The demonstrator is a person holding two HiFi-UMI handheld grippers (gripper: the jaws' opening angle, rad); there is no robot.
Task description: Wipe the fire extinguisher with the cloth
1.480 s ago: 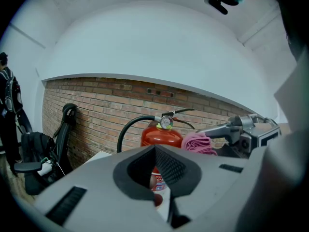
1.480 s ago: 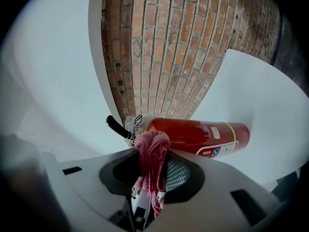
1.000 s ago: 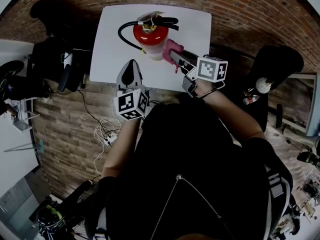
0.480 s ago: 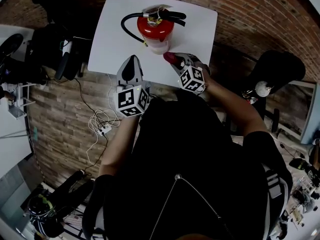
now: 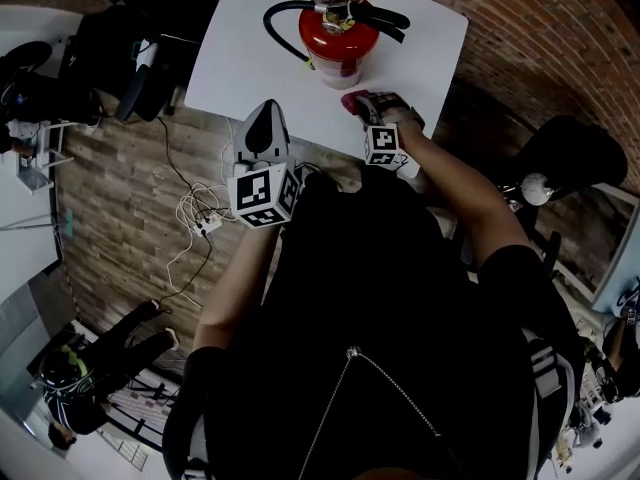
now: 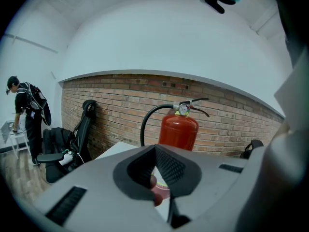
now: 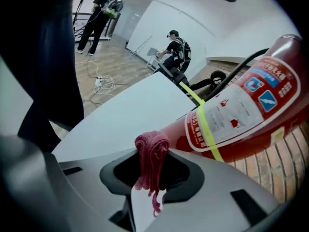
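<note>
A red fire extinguisher (image 5: 338, 36) with a black hose stands upright on the white table (image 5: 240, 58). It fills the right side of the right gripper view, extinguisher (image 7: 241, 110), tilted in that picture. My right gripper (image 5: 362, 106) is shut on a bunched pink cloth (image 7: 151, 158), just in front of the cylinder's base; the cloth (image 5: 351, 101) shows pink there too. Whether it touches the cylinder I cannot tell. My left gripper (image 5: 265, 123) hovers at the table's near edge, shut and holding nothing, pointing toward the extinguisher (image 6: 178, 129).
Black office chairs (image 5: 125, 53) stand left of the table, another dark chair (image 5: 575, 153) at the right. Cables and a power strip (image 5: 205, 228) lie on the floor. People stand far off (image 7: 175, 46), one by a desk (image 6: 26, 112).
My right gripper with the cloth has dropped from the extinguisher's right side to just in front of its base. The left gripper has kept its place at the table edge.
</note>
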